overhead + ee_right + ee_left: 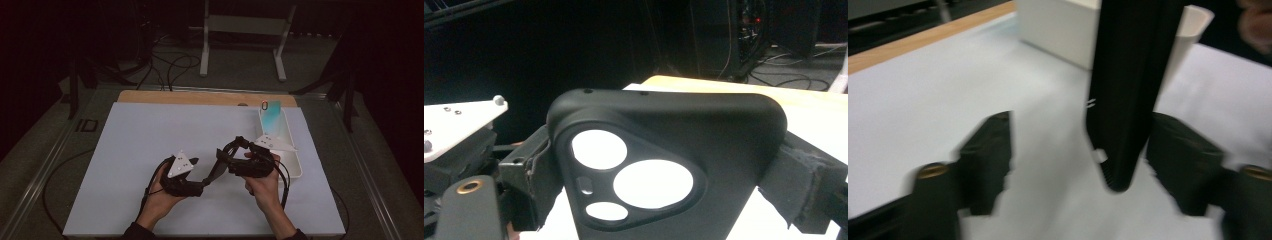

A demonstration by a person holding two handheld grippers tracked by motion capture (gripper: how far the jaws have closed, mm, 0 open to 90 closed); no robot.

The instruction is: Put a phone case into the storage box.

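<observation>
Between the two hands, near the table's middle, the right gripper (227,159) is clamping a black phone case (664,170) by its sides, its long axis reaching toward seven o'clock into the left gripper's (1078,150) gaping, empty jaws.

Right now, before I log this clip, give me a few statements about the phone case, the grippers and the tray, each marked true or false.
1. The right gripper is shut on a black phone case. True.
2. The case's camera cut-out has a single round hole. False: the right gripper view shows three larger openings and a small slot.
3. The left gripper is clamped on the case. False: its jaws stand apart, with the case between them, beside one jaw.
4. A white tray sits at the right of the table. True.
5. The tray is empty. False: a light blue item lies at its far end.
</observation>
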